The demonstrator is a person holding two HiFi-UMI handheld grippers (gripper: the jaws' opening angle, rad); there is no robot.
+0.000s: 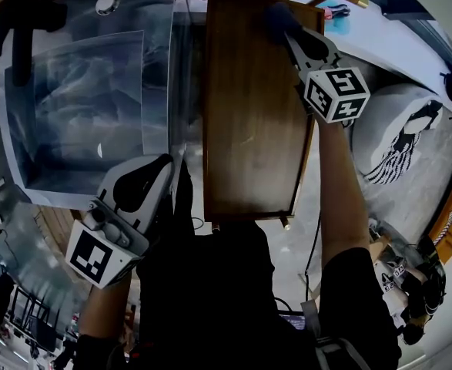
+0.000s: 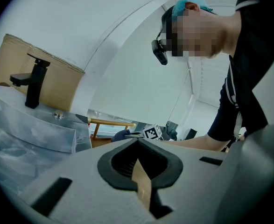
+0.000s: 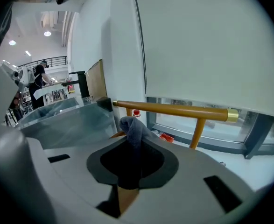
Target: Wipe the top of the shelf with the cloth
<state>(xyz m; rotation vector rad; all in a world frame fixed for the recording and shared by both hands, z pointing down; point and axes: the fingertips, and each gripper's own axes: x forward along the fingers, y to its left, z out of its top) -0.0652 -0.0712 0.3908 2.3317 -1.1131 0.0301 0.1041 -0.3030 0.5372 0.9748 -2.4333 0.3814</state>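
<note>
Right gripper (image 1: pixel 290 35) clamped on grey cloth (image 3: pixel 131 127) at far right corner of shelf top (image 1: pixel 249 129), left gripper (image 1: pixel 159 168) closed, empty, off its near left corner

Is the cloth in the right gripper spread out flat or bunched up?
Bunched up: the dark blue-grey cloth stands as a crumpled wad pinched in the right gripper.

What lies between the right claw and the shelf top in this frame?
Only the dark blue cloth: the right gripper view shows the right claw shut on it, and the head view shows it at the far end of the shelf top.
</note>
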